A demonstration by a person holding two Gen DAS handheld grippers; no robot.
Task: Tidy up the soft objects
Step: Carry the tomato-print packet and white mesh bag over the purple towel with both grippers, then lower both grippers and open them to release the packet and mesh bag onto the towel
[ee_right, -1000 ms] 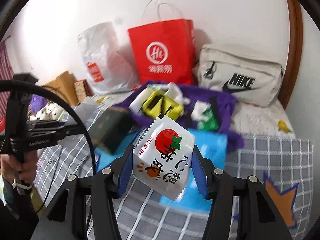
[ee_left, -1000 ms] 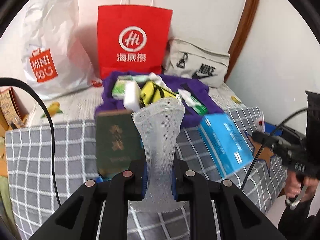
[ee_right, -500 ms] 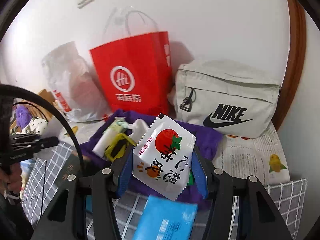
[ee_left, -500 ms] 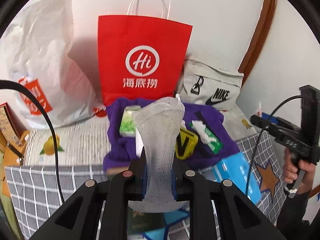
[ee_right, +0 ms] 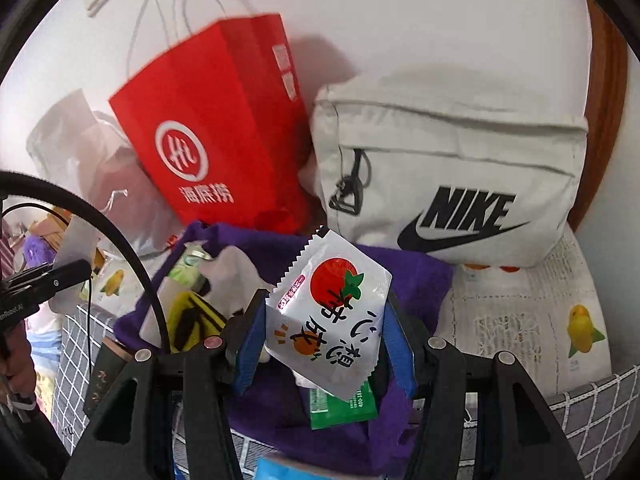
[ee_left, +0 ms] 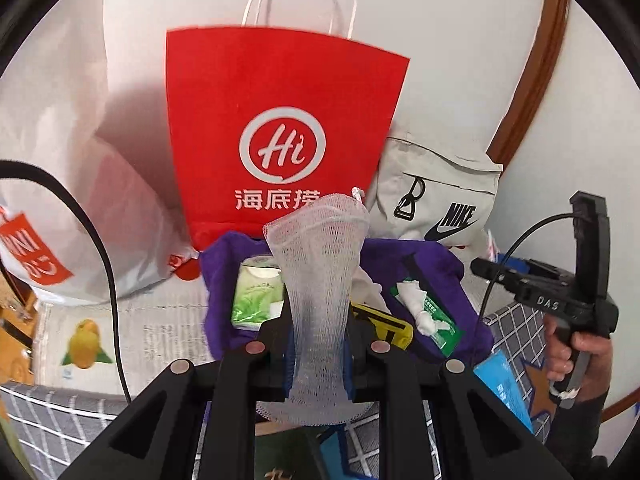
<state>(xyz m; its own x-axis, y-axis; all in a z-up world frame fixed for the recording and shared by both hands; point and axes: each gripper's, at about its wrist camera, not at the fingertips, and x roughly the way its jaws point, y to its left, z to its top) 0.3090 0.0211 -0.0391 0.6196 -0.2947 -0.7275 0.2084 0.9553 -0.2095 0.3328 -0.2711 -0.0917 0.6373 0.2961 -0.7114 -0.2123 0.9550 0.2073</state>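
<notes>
My left gripper (ee_left: 318, 340) is shut on a white mesh net (ee_left: 320, 272) that stands upright between its fingers, above a purple cloth (ee_left: 424, 264). My right gripper (ee_right: 326, 344) is shut on a white snack packet (ee_right: 332, 316) with a red tomato print, tilted, above the same purple cloth (ee_right: 416, 276). On the cloth lie a green tissue pack (ee_left: 256, 296), a yellow-black item (ee_left: 394, 326) and a green wet-wipe pack (ee_left: 434, 316). The right gripper's handle (ee_left: 560, 300) shows in the left wrist view.
A red paper bag (ee_left: 280, 132) stands against the wall behind the cloth, a white plastic bag (ee_left: 60, 184) to its left, a grey Nike bag (ee_right: 452, 176) to its right. A blue pack (ee_left: 504, 380) and a dark green book (ee_right: 108, 376) lie on the checked cover (ee_right: 592, 404).
Both grippers have moved forward toward the purple cloth and the bags at the wall, still holding the mesh net and the snack packet. The bags look larger and closer.
</notes>
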